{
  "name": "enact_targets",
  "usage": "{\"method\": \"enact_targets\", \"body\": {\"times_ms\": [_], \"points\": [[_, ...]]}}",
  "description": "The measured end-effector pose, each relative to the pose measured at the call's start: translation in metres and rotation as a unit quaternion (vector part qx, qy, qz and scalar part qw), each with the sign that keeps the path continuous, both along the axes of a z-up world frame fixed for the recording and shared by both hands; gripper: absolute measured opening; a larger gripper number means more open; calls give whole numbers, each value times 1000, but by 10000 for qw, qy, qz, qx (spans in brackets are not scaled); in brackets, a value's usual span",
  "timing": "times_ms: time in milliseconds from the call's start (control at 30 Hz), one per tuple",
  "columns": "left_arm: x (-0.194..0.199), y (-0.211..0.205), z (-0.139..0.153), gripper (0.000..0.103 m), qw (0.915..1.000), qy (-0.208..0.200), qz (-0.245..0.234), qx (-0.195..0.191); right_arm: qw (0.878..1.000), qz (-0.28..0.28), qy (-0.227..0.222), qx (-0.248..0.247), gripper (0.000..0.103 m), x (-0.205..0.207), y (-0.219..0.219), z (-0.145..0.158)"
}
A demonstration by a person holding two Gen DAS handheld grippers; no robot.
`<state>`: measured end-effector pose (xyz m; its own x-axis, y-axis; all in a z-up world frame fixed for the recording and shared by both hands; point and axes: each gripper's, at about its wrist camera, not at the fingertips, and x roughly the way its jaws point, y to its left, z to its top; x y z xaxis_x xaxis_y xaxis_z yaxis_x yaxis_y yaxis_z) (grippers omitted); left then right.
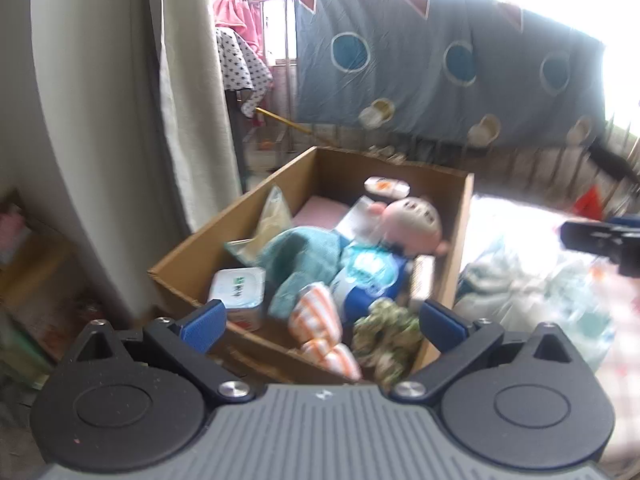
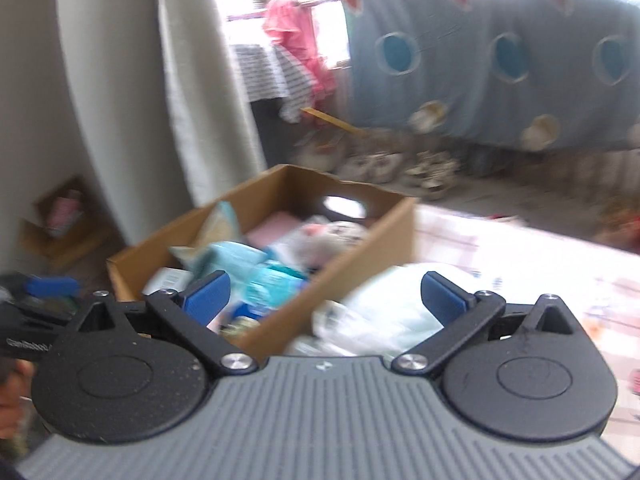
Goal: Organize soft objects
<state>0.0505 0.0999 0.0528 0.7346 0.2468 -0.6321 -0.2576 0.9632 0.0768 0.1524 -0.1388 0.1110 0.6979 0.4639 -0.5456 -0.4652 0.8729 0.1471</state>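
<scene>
Both blue-padded grippers, left (image 1: 322,322) and right (image 2: 326,298), are gaping wide, empty, facing a brown cardboard box (image 1: 188,256) at twelve o'clock.

The right gripper (image 2: 324,300) stands wide open, nothing between its 2 blue pads (image 2: 208,294). Beyond it, toward 11 o'clock, an open cardboard box (image 2: 360,248) holds blurred soft things. A pale plastic bag (image 2: 384,308) lies just beside the box, at 1 o'clock.

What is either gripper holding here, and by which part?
Nothing. The left gripper and right gripper are both open and empty, above the cardboard box of soft things.
</scene>
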Motion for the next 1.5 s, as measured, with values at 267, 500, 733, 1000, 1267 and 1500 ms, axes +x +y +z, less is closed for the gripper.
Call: {"method": "enact_targets", "body": {"times_ms": [267, 500, 733, 1000, 1267, 1500], "points": [[-11, -22, -2, 103, 9998, 132, -1, 132, 9967, -602, -165, -526, 102, -33, -17, -16], [-15, -25, -4, 103, 9996, 86, 64, 274, 9946, -704, -283, -714, 102, -62, -16, -21], [-14, -22, -5, 103, 9995, 116, 70, 268, 9942, -796, -283, -663, 102, -76, -13, -19], [-15, -18, -8, 103, 9996, 255, 40, 119, 9942, -852, -79, -648, 102, -82, -8, -24], [-11, -17, -14, 103, 9994, 351, -77, 14, 9914, -1040, 42, -789, 102, -92, 1, -30], [-9, -21, -17, 103, 9989, 384, -253, 98, 9908, -1165, 296, -614, 102, -90, -4, -31]]}}
